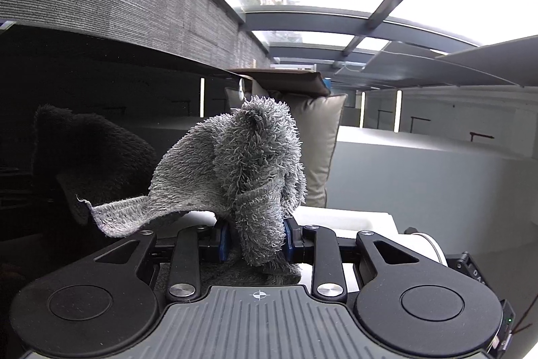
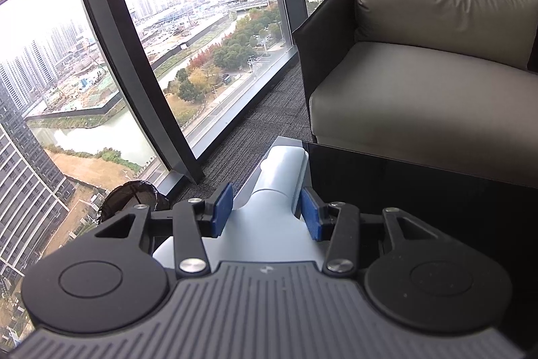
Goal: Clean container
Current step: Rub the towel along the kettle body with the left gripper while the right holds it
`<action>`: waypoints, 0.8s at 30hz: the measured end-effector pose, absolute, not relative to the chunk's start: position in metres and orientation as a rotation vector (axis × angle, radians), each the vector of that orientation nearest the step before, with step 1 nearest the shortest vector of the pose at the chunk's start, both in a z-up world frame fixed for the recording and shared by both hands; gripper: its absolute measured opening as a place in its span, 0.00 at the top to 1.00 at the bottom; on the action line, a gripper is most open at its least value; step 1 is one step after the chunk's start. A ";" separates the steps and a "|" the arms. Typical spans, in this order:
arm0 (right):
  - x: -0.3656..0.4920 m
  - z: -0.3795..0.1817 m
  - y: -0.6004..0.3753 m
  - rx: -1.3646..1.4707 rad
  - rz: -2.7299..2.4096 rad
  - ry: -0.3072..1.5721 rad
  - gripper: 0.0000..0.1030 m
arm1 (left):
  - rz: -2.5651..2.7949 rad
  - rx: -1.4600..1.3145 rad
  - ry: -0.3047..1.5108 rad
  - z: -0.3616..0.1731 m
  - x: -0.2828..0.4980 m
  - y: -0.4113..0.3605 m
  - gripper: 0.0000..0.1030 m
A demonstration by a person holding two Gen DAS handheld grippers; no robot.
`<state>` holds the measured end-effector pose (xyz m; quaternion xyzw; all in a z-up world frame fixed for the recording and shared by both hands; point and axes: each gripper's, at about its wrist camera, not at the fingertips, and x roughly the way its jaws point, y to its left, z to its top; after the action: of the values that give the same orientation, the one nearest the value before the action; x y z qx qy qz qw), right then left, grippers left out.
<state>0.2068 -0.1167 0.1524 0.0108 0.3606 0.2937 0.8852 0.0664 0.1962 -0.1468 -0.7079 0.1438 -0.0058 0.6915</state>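
Floor-to-ceiling windows (image 2: 201, 32) w/ dark frames, daylight, city view below. Grey carpet (image 2: 269, 110). Beige armchair (image 2: 420, 83) w/ cushion (image 2: 437, 12) near glass; glossy black table (image 2: 420, 177) in front.

The blue pads (image 1: 223, 241) of the left gripper (image 1: 254, 239) are largely covered by the grey cloth (image 1: 242, 170). The armchair (image 2: 420, 83) is cut off at the right edge. The pale container (image 2: 279, 190) is partly hidden behind the right gripper (image 2: 265, 212).
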 end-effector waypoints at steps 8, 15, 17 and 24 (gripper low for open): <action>0.207 0.154 -0.114 0.015 0.602 0.759 0.54 | 0.015 -1.563 0.358 -0.146 0.065 0.202 0.74; 0.206 0.157 -0.107 -0.038 0.577 0.754 0.54 | 0.032 -1.552 0.387 -0.145 0.068 0.206 0.74; 0.208 0.156 -0.105 -0.037 0.545 0.756 0.54 | 0.031 -1.557 0.385 -0.144 0.070 0.207 0.74; 0.217 0.153 -0.095 -0.067 0.519 0.771 0.62 | 0.020 -1.556 0.385 -0.148 0.071 0.206 0.75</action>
<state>0.2170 -0.0948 0.1529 -0.0321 0.3718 0.2502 0.8934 0.0713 0.2059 -0.1476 -0.6972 0.1726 0.0090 0.6957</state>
